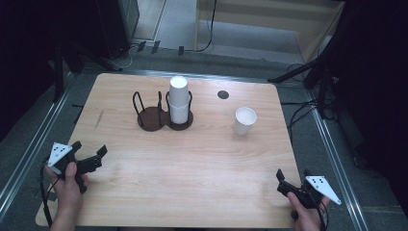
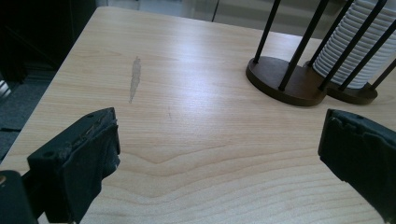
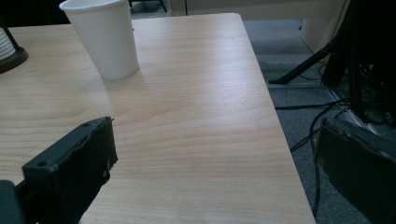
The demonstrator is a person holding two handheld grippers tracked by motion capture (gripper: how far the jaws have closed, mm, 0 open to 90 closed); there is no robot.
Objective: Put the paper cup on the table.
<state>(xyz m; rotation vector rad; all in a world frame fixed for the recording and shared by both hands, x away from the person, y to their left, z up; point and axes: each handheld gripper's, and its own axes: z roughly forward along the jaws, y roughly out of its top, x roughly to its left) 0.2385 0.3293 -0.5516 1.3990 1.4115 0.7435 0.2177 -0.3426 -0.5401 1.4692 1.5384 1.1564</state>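
Left gripper (image 1: 89, 150) at lower left of the high view, held in a hand (image 1: 69, 188), jaws spread wide, nothing between them; right gripper (image 1: 292, 174) at lower right, jaws likewise wide and empty; both over the wooden table (image 1: 192, 163). Dark two-ring cup holder (image 1: 161, 118) at upper centre of the frame; stack of white paper cups (image 1: 178, 100) stands upright in its right ring, left ring empty; single white paper cup (image 1: 245, 120) upright to the right of the holder, well apart from it; small dark round spot (image 1: 223, 95) near the table's far edge.
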